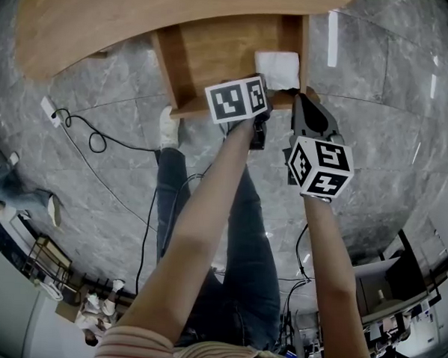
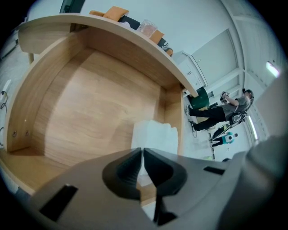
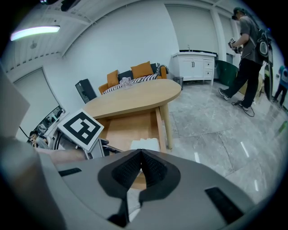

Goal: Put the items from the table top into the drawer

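An open wooden drawer [image 1: 208,58] hangs out under the rounded table top [image 1: 105,11]. A white folded item [image 1: 277,69] lies in the drawer's right front corner; it is also in the left gripper view [image 2: 155,134] and the right gripper view [image 3: 145,144]. My left gripper [image 2: 142,151] is over the drawer's front edge, shut and holding nothing, just short of the white item. Its marker cube [image 1: 237,99] hides its jaws in the head view. My right gripper [image 3: 140,152] is shut and holding nothing by the drawer's right front corner [image 1: 297,96].
A clear container [image 3: 126,81] stands on the table top. A cable and power strip [image 1: 91,134] lie on the grey stone floor to the left. A sofa with orange cushions [image 3: 135,72], a white cabinet [image 3: 195,65] and a standing person [image 3: 245,54] are farther off.
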### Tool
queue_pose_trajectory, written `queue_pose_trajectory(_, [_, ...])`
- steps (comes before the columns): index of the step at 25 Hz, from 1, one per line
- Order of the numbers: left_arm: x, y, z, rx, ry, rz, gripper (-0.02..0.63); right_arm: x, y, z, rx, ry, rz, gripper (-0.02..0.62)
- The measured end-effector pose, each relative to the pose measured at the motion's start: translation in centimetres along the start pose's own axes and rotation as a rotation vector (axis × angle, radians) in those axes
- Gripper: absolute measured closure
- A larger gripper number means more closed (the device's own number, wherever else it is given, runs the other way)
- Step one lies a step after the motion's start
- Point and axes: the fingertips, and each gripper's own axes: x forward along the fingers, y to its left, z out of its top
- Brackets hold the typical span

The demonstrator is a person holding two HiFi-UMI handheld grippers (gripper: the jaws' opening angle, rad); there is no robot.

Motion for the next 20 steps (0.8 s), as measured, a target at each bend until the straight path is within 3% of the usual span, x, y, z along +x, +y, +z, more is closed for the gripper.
queue_pose_trajectory(20, [0.53, -0.06, -0.86, -0.040, 0.071, 0.055, 0.562, -0.19, -0.96, 0.66, 0.024, -0.003, -0.007, 0.586])
